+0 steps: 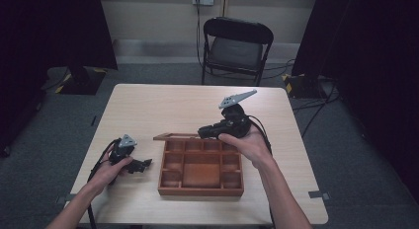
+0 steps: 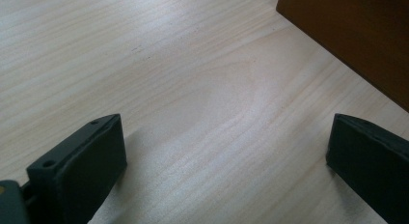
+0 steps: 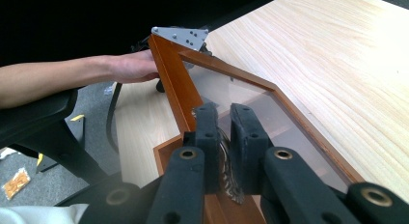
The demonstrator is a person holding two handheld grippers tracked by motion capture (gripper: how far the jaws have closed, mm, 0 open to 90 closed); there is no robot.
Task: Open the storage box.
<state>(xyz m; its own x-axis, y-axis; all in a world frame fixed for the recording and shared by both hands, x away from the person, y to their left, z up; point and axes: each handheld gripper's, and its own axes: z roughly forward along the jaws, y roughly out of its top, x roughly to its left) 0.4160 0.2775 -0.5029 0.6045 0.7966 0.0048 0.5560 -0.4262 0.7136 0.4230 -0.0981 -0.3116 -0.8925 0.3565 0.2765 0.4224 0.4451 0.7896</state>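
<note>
**A:** Looking down from the high view, there's a wooden compartment box [image 1: 200, 168] sitting in the lower middle of the frame on a light wood table [image 1: 148, 105]. The lid [image 1: 175, 136] is swung up along the box's far edge — a wooden frame with a clear pane in it.

**B:** Who's holding the lid?

**A:** The right gripper [image 1: 207, 132], just right of centre, held in the right hand [image 1: 249, 145]. In the right gripper view its jaws are pinched together on the lid's frame [image 3: 176, 84], with barely a gap between them, right at the bottom middle of the frame.

**B:** And the other one?

**A:** The left gripper [image 1: 144, 164] is at the lower left of the high view, low over the table just beside the box's left wall, apparently not touching it. The left hand [image 1: 111, 170] is wrapped around it. In the left gripper view its jaws stand wide apart with nothing but bare tabletop [image 2: 193, 113] between them — the box's dark brown side [image 2: 357, 35] fills the upper right corner.

**B:** Anything in the compartments?

**A:** Can't tell from here, too small. There's also a black folding chair [image 1: 236, 46] past the table at top centre.
</note>
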